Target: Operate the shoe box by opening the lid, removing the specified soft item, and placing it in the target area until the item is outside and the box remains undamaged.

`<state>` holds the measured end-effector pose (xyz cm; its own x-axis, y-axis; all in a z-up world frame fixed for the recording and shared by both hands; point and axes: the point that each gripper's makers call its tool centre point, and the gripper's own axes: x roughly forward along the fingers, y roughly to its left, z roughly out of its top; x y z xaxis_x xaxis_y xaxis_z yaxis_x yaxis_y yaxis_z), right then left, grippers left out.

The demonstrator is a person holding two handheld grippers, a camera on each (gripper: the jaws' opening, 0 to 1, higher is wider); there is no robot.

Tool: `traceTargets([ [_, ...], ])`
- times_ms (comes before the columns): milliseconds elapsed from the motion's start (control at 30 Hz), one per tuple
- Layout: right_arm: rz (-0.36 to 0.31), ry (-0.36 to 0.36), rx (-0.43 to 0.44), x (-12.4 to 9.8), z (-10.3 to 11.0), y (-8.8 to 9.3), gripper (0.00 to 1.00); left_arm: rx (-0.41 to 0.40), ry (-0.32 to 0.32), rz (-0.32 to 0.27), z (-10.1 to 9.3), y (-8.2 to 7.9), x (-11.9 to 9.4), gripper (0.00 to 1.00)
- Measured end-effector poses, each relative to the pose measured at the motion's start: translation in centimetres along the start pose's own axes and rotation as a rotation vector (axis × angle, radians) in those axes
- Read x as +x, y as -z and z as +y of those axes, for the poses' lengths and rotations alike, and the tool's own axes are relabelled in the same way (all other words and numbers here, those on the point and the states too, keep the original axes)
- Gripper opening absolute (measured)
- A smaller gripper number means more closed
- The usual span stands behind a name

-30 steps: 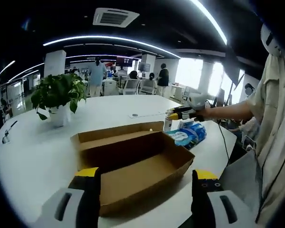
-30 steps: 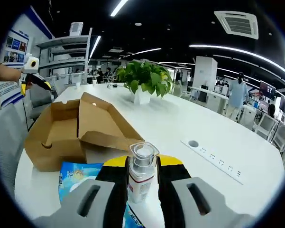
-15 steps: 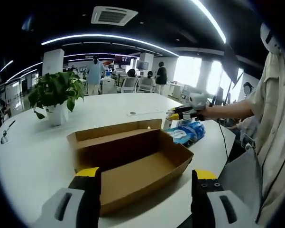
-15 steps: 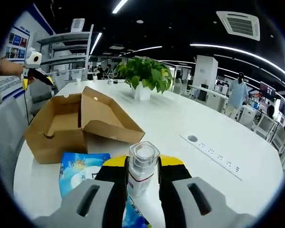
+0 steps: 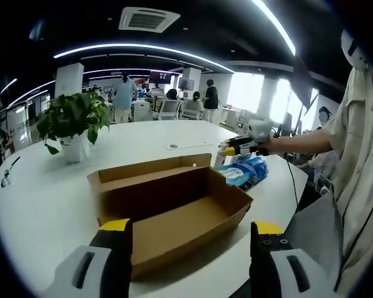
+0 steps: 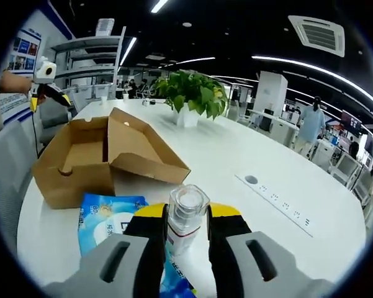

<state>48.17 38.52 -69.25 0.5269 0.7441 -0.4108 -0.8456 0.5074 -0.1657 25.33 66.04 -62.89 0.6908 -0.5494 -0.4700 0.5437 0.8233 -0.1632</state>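
Observation:
An open brown cardboard shoe box (image 5: pixel 174 208) lies on the white table (image 5: pixel 43 186), its inside bare and its lid flap folded back. My left gripper (image 5: pixel 189 239) hovers open just before the box's near wall. Beyond the box a person's hand holds my right gripper (image 5: pixel 241 147) over a blue soft packet (image 5: pixel 245 172). In the right gripper view my right gripper (image 6: pixel 186 217) is shut on a small white bottle (image 6: pixel 187 208) with a clear cap. The blue packet (image 6: pixel 108 217) lies flat on the table under it, beside the box (image 6: pixel 93 161). My left gripper (image 6: pixel 46 77) shows far left.
A potted green plant (image 5: pixel 74 121) (image 6: pixel 192 93) stands on the table behind the box. A row of sockets (image 6: pixel 279 205) is set in the table top to the right. The person's body (image 5: pixel 360 161) stands at the table edge. Desks and several people fill the background.
The right gripper view has drawn back and up a little with the bottle, so more of the blue packet shows. The left gripper view has barely shifted.

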Motion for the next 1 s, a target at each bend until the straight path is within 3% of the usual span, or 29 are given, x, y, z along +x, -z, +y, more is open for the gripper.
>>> traceTargets([
  [633, 0.044, 0.03, 0.01, -0.1, 0.1, 0.7, 0.27, 0.0, -0.009, 0.002, 0.3, 0.2, -0.2, 0.79],
  [1000, 0.028, 0.067, 0.059, -1.0, -0.2, -0.6, 0.35, 0.003, -0.042, 0.012, 1.5, 0.7, -0.3, 0.77],
])
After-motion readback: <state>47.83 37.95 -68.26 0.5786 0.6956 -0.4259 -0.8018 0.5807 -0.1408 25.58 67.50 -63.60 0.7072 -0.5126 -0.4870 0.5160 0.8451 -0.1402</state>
